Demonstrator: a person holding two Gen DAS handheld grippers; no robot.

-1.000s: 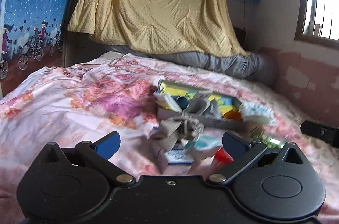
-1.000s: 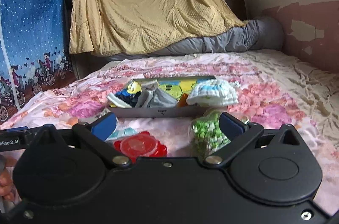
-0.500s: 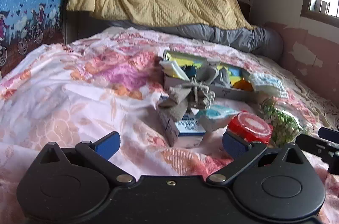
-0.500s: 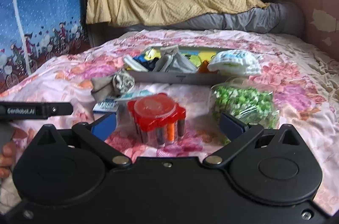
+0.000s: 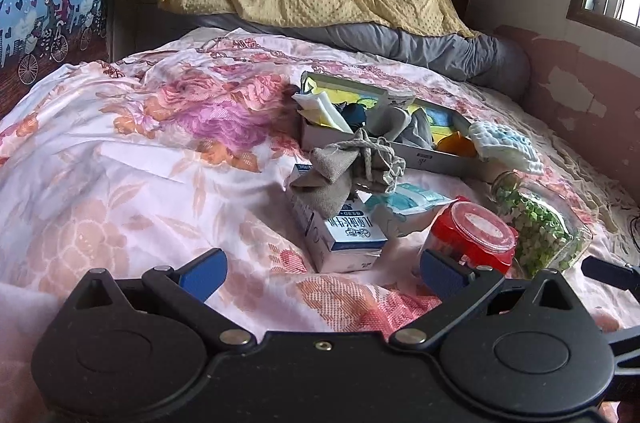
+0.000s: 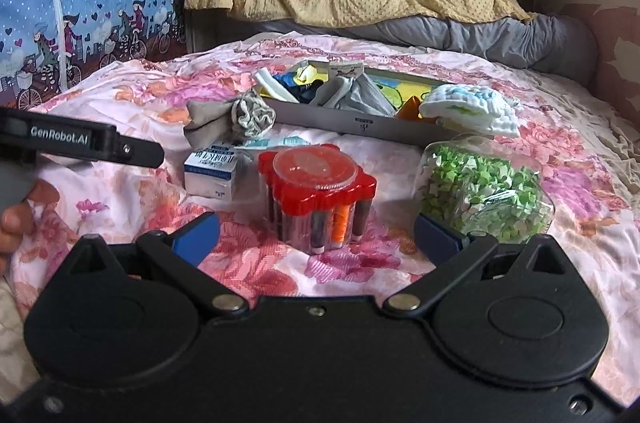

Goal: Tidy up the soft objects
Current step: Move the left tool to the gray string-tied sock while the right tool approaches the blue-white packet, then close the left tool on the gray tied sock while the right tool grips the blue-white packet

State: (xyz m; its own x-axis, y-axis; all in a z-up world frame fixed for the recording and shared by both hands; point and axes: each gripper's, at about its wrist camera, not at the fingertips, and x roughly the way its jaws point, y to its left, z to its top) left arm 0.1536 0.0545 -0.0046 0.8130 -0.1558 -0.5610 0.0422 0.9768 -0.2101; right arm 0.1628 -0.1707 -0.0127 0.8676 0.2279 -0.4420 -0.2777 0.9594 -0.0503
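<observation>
Left gripper (image 5: 322, 265) spread wide, holding nothing, low over floral bed (image 5: 120, 183). Right gripper (image 6: 316, 231) likewise spread and unladen, red-lidded jar (image 6: 316, 191) just ahead between its fingers. Beyond: milk carton (image 5: 340, 235) under grey cloth bundle (image 5: 352, 167); jar of green bits (image 6: 480, 191); tray (image 6: 360, 123) of soft items; white cloth (image 6: 472, 111) on tray's right end.

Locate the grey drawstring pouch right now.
The grey drawstring pouch lies on the milk carton, just before the tray; centre in left view, left of centre in right view.
</observation>
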